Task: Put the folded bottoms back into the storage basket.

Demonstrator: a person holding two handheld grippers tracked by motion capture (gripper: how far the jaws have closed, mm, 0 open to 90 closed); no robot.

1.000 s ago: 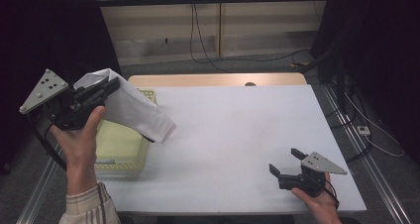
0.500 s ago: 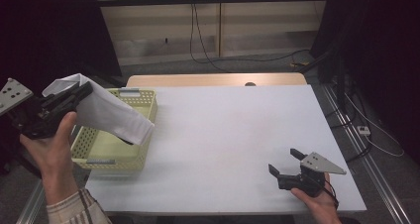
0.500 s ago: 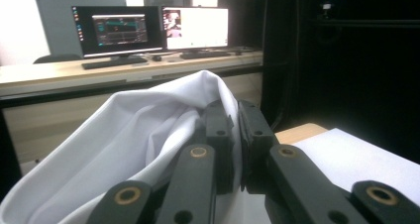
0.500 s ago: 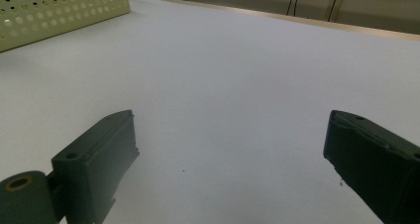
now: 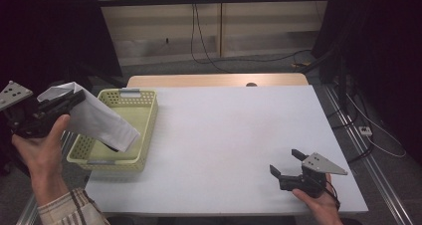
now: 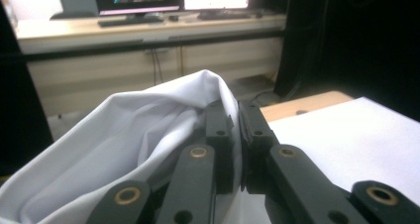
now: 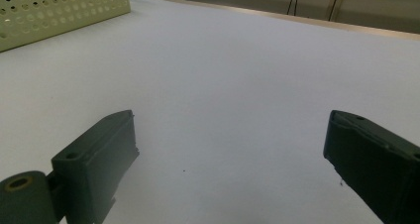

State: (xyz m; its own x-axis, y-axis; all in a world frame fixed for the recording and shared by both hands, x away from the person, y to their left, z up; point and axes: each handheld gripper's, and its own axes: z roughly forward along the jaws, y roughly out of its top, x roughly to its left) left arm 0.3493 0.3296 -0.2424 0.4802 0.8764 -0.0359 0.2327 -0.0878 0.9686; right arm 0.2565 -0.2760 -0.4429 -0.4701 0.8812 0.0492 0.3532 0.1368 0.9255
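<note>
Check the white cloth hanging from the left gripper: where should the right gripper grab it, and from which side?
Probably the free lower corner of the white cloth, dangling over the yellow basket. The left gripper is shut on the upper bunched edge, so the cloth slopes down to the right. The right gripper, open on the table, could come in level from the table side and pinch that corner.

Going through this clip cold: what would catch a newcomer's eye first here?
Most striking is the white cloth hanging from the left gripper at the table's left edge, its lower end drooping over the pale yellow perforated basket; the left gripper view shows the jaws shut on its folds. Next comes the wide white table, with the right gripper resting near its front right corner, jaws open.
</note>
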